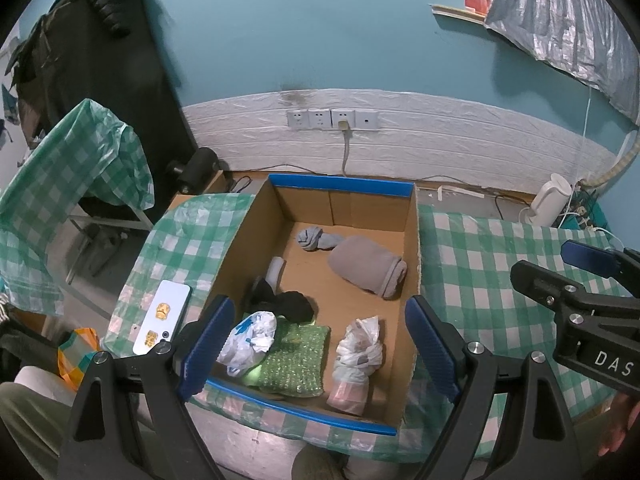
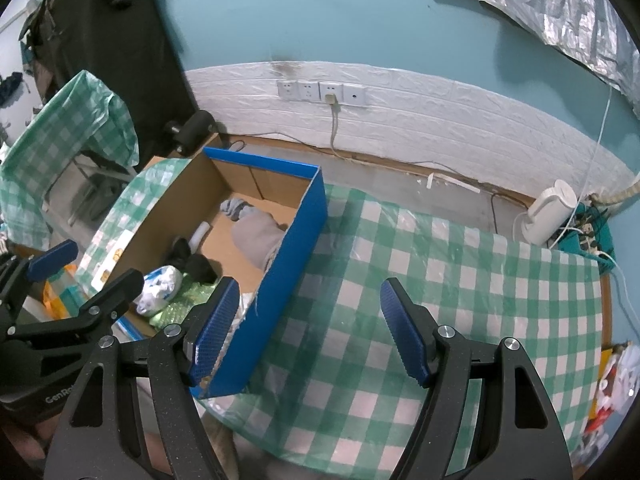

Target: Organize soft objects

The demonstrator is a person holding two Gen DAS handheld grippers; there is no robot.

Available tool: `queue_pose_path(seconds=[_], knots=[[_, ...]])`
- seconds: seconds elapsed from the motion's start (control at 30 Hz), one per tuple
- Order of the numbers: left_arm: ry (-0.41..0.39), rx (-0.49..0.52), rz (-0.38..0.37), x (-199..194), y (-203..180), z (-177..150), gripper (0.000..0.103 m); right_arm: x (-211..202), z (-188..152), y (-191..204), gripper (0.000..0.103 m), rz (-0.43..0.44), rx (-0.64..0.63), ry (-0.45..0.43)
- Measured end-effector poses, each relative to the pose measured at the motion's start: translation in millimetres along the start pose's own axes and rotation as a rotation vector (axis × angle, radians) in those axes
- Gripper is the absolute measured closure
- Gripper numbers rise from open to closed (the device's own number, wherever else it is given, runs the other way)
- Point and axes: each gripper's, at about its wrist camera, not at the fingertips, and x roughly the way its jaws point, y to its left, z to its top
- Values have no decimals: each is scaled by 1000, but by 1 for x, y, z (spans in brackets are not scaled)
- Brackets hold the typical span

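The cardboard box (image 1: 248,236) sat on the green-checked counter (image 1: 480,264) at the centre of the left wrist view, and the soft things were already in it: a knotted grey sock (image 1: 316,238) toward the far wall, a rolled grey cloth (image 1: 368,270) to its right, a black bundle (image 1: 288,304) in the middle, and along the lower edge a white-and-blue plastic bag (image 1: 250,338), a green sparkly cloth (image 1: 298,354) and a tied white bag (image 1: 358,354). The left tool (image 1: 320,344) hung above the near end of the box, released, with nothing between its blue pads. The right tool (image 2: 310,326) stood likewise released and empty, over bare counter at the lower centre of its own view, just right of the box's blue wall (image 2: 288,264).

Judging from this, the likeliest fault was a careless descent by the left tool: its pads straddled the white-and-blue plastic bag and the tied white bag, so a closing grip might have caught slippery plastic from two items at once, or pinched the green cloth beneath. The right tool's left pad sat close to the blue wall in the picture; a sideways sweep could have knocked or shifted the light box. A phone (image 1: 164,316) lay at the counter's left edge, lower left of the frame, and a shoved box might have pushed it off
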Motion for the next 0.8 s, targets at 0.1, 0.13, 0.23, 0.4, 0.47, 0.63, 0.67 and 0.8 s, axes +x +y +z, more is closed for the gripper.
queue_pose_path(seconds=[0.1, 0.13, 0.23, 0.4, 0.47, 0.63, 0.67, 0.8], knots=[[3, 0, 1, 0, 0, 0, 15, 0, 0, -1, 30, -1, -3, 1], [2, -1, 0, 0, 0, 0, 15, 0, 0, -1, 30, -2, -2, 0], [4, 2, 0, 0, -3, -1, 15, 0, 0, -1, 30, -1, -1, 1], [5, 7, -2, 0, -6, -1, 15, 0, 0, -1, 30, -1, -2, 2], [6, 8, -2, 0, -6, -1, 15, 1, 0, -1, 30, -1, -1, 1], [6, 8, -1, -1, -6, -1, 15, 0, 0, -1, 30, -1, -1, 3], [6, 8, -2, 0, -5, -1, 15, 0, 0, -1, 30, -1, -2, 3], [8, 8, -2, 0, -6, -1, 15, 0, -1, -2, 30, 0, -2, 2]])
